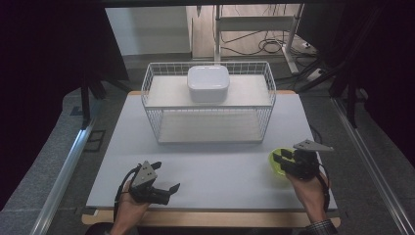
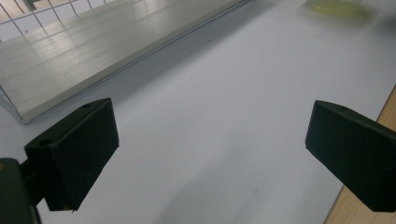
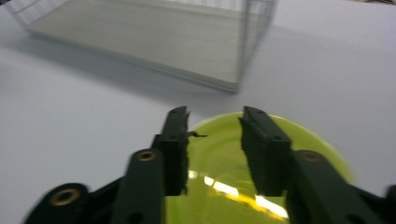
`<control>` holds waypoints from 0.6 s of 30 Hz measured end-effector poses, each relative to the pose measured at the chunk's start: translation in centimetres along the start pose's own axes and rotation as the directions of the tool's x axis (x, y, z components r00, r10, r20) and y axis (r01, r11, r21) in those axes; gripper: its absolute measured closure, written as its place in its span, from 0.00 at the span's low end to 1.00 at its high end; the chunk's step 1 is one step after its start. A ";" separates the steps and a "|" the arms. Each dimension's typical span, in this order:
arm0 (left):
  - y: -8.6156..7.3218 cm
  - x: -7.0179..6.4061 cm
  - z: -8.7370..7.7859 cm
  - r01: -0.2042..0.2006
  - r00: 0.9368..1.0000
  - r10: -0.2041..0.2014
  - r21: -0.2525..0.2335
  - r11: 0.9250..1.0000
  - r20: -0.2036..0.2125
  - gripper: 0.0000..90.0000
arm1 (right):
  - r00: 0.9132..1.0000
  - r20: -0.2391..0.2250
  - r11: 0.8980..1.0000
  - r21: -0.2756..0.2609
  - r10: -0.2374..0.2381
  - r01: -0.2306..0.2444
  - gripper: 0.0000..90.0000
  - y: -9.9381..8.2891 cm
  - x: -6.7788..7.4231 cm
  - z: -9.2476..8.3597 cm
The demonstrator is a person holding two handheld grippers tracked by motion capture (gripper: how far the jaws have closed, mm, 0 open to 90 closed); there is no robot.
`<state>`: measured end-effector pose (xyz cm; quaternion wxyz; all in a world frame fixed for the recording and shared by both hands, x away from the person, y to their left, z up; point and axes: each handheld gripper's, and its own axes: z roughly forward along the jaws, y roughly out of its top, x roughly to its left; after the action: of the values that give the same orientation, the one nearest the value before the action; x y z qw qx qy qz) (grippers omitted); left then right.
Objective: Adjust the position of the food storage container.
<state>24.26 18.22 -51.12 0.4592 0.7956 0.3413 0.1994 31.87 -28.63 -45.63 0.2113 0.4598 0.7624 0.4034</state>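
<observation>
Bowl (image 1: pixel 277 161), yellow-green, sits at the lower right of the high view, half hidden under the right gripper (image 1: pixel 285 159). The right gripper view shows its rim (image 3: pixel 280 126) beneath and between narrowed jaws; whether the pads press on it is hard to tell. The left gripper (image 2: pixel 210 154) stands wide open over bare table (image 2: pixel 224 93), the bowl blurred at top right. A white box (image 1: pixel 209 83) tops the wire rack (image 1: pixel 151 83).

Left gripper (image 2: pixel 210 154) jaws wide apart over white table (image 2: pixel 224 93), wire rack (image 2: pixel 93 42) ahead.
</observation>
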 end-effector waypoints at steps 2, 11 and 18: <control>0.0 0.0 0.1 0.000 1.000 0.000 0.005 1.000 0.001 0.03 | 0.999 0.035 1.000 -0.002 0.007 -0.007 0.83 -0.1 -0.9 -0.4; -0.1 0.0 0.3 0.000 1.000 0.000 0.016 1.000 0.003 0.03 | 0.991 0.127 0.999 -0.006 0.038 -0.037 1.00 -0.6 -4.0 -1.3; -0.2 0.0 0.4 -0.001 1.000 0.001 0.024 1.000 0.002 0.03 | 0.982 0.169 0.996 0.019 0.079 -0.083 1.00 -1.6 -6.1 -1.0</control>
<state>24.45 18.08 -51.45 0.4497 0.8014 0.3430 0.1947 33.30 -34.80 -46.63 0.2523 0.5256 0.7276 0.3615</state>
